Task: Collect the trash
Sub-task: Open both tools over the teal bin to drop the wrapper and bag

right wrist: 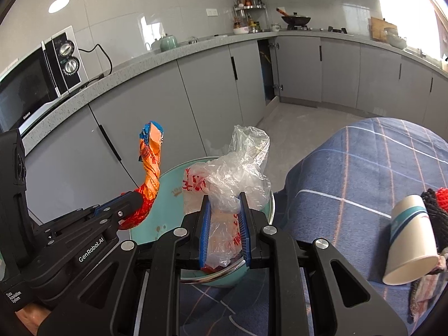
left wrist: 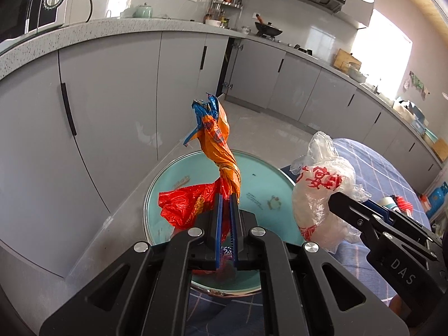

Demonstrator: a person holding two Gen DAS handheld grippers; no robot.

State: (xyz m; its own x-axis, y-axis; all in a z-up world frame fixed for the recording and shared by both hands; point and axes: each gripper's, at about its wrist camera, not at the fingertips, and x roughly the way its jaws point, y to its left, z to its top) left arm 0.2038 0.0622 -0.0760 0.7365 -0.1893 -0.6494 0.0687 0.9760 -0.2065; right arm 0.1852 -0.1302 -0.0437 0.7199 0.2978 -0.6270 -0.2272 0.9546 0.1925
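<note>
Step in hand: both pieces of trash are picked up and being carried over the bin; the drop is not yet done, as I judge it.
Left gripper (left wrist: pixel 226 204): clamped tight on the twisted orange wrapper (left wrist: pixel 221 145), which stands up from the jaws at the centre of the left wrist view, its red tail bunched to the left of them.
Right gripper (right wrist: pixel 224 204): closed on the clear plastic bag (right wrist: pixel 238 173) with red print; the bag billows above the jaws at the centre of the right wrist view.
Bin (right wrist: pixel 170 184): a round teal tub, open at the top, lying right behind and under both grippers in the lower middle of each view.
Beside the bin: a blue checked cloth (right wrist: pixel 350 173) to the right, with a paper cup (right wrist: pixel 411 238) lying on its side at the right edge; this looks like trash left to collect.
Background: grey cabinets and the counter (right wrist: pixel 134 64) across the upper part, a microwave (right wrist: pixel 36 78) at upper left.
Next move calls for: holding both loads over the bin's mouth, then letting the jaws part so the light plastic falls inside and does not cling to the pads.
</note>
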